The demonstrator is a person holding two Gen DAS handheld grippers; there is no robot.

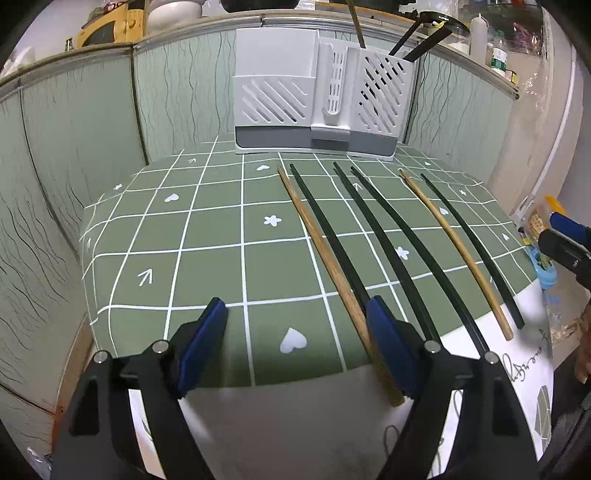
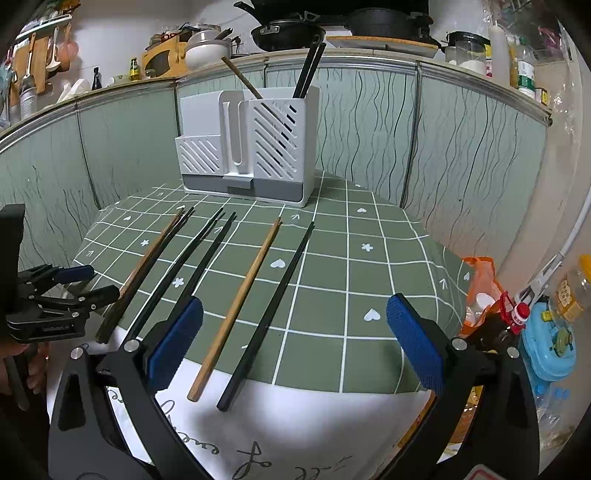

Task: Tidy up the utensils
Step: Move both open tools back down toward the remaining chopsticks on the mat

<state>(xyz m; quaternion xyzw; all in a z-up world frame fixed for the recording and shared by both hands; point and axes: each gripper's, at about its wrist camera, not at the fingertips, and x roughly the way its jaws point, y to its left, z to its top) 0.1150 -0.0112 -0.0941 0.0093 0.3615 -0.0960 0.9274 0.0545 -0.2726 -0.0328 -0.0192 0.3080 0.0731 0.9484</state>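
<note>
Both hand-held grippers, left and right, are hovering unclenched, empty, lining up over chopsticks lying near the holder.

Six chopsticks side by side on tablecloth, holder behind them

Black pans on ledge; blue toy beside table.

Six chopsticks are laid out on the worktop: two wooden chopsticks and four black chopsticks. One white holder is seen, with three more chopsticks standing inside: one wooden, two black.
</note>
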